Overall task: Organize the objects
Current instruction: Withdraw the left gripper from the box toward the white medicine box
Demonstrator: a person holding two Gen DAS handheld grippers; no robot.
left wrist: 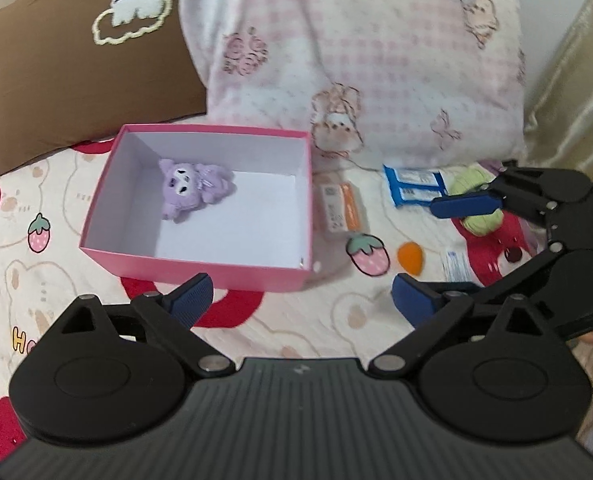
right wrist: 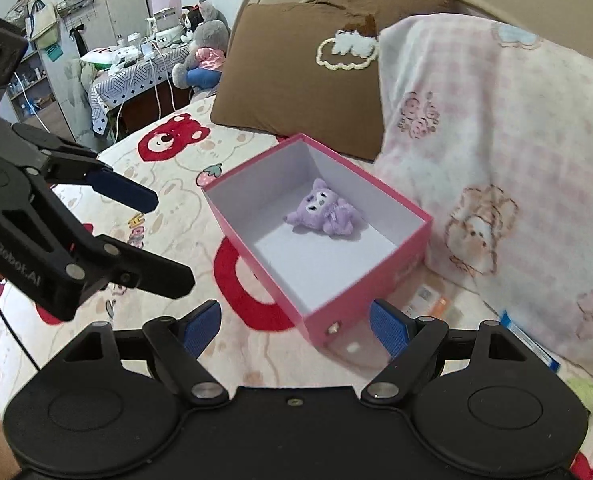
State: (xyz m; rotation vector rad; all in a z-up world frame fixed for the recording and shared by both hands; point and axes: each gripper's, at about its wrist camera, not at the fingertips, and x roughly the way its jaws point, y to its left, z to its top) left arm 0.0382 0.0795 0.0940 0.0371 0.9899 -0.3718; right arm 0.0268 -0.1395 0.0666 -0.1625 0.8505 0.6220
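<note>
Purple plush (left wrist: pixel 194 190) lying on its side in pink box (left wrist: pixel 200 268), head toward brown pillow (left wrist: pixel 76 92), both tongs spread, empty

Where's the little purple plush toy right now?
The purple plush toy lies inside the open pink box on the bed, toward its far left corner in the left wrist view, just in front of the brown pillow.

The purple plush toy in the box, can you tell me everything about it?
The purple plush toy is small, soft and fuzzy, with pointed ears and a white face with dark eyes. It lies on its side on the white floor of the open pink box, near a back corner. Nothing else is in the box, and no gripper touches it.
</note>
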